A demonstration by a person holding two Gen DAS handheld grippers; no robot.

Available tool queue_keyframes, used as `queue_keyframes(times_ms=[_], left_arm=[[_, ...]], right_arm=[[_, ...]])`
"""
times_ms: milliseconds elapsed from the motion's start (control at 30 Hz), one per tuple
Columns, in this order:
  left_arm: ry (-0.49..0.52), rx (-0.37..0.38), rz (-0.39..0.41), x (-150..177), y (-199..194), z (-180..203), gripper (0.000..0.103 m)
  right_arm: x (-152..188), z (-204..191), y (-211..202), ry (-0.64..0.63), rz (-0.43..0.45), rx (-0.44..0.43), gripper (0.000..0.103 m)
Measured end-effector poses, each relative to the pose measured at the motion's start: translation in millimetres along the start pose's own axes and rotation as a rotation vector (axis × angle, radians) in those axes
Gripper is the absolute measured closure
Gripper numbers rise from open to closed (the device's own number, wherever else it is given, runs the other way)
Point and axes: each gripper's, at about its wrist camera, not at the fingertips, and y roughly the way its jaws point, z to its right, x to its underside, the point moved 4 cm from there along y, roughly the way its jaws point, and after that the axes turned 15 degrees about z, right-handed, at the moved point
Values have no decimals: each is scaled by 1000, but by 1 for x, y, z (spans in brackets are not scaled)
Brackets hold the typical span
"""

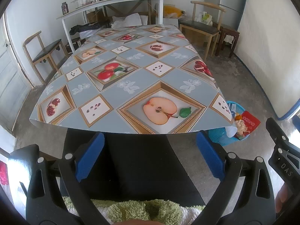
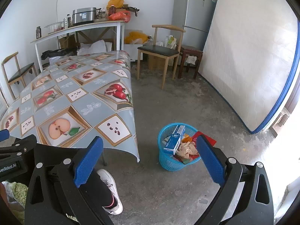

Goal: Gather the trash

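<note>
A blue plastic basket (image 2: 168, 164) stands on the floor by the table's near right corner; it also shows in the left wrist view (image 1: 218, 136). It holds a blue and white box (image 2: 175, 139), crumpled beige paper (image 2: 187, 150) and a red packet (image 1: 250, 121). My left gripper (image 1: 150, 155) is open and empty, held in front of the table's near edge above my lap. My right gripper (image 2: 150, 161) is open and empty above the floor, just left of the basket. The table (image 1: 131, 75) has a fruit-patterned cloth with nothing lying on it.
Wooden chairs stand at the left (image 1: 43, 54) and far right (image 2: 161, 50) of the table. A white shelf table (image 2: 78, 30) with pots is at the back. A fridge (image 2: 193, 7) and a leaning mattress (image 2: 249, 56) are on the right. My leg and shoe (image 2: 110, 189) are below.
</note>
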Motion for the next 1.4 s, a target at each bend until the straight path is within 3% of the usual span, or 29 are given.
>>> queue_keyframes(times_ms=[1400], left_arm=[[4,0,-3,0,-1,1,8]], right_arm=[[10,4,1,29,-20,24,6]])
